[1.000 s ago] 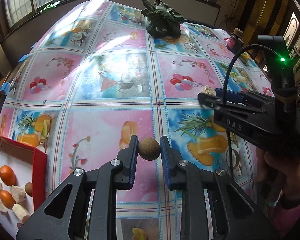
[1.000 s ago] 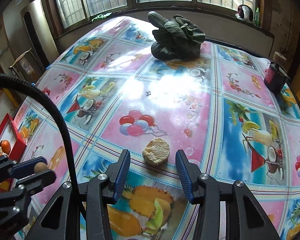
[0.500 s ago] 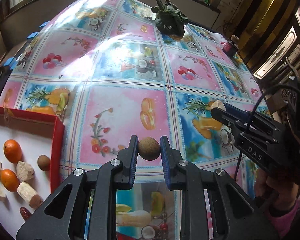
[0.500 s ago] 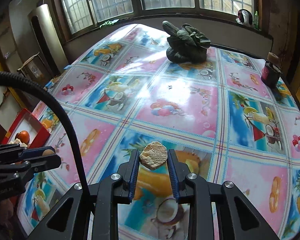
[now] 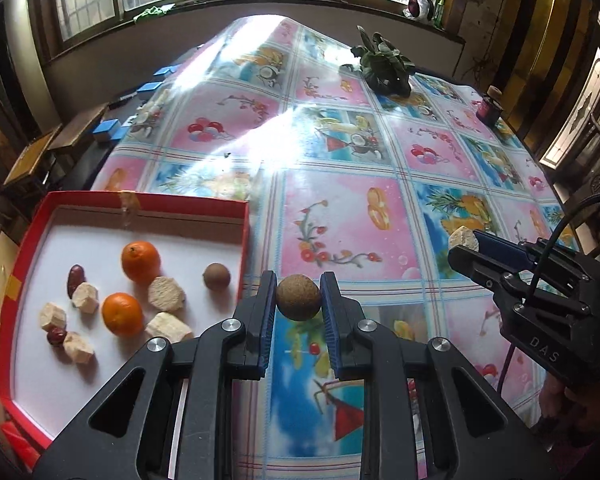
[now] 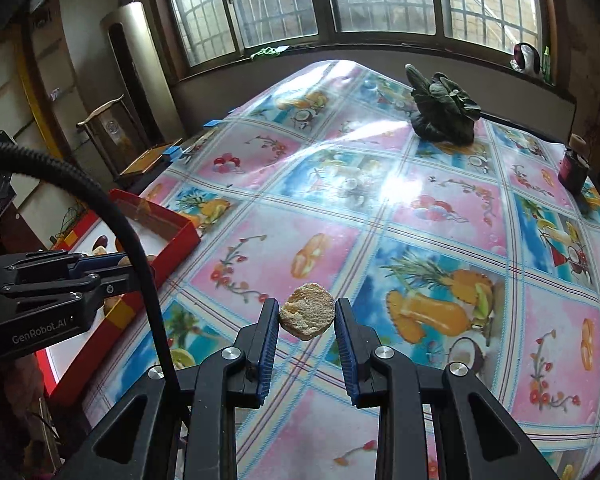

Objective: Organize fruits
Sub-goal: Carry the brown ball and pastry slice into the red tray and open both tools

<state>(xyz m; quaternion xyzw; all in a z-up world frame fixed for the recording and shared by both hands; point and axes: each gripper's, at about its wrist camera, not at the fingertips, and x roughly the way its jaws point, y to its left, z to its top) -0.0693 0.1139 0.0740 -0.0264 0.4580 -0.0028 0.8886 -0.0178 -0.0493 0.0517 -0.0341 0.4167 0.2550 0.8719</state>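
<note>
My left gripper (image 5: 298,300) is shut on a small round brown fruit (image 5: 299,297), held above the table just right of the red tray (image 5: 246,236). The tray's white floor holds two oranges (image 5: 140,261), a brown round fruit (image 5: 217,276), dark red dates (image 5: 75,279) and several pale cut chunks (image 5: 166,294). My right gripper (image 6: 306,318) is shut on a pale rough-cut chunk (image 6: 307,316), lifted above the tablecloth. In the left wrist view that gripper (image 5: 466,242) shows at the right with the chunk at its tip. The left gripper (image 6: 128,266) shows at the right wrist view's left edge, beside the tray (image 6: 180,236).
A fruit-patterned plastic cloth (image 5: 340,216) covers the table. A dark leafy bundle (image 6: 444,110) lies at the far end, and a small dark jar (image 6: 574,170) stands at the far right. Wooden furniture (image 5: 32,156) sits off the table's left side. A hand (image 5: 572,404) holds the right gripper.
Both grippers have travelled left toward the red tray, which has come fully into the left wrist view. The right gripper closed on the pale chunk and lifted it off the cloth.
</note>
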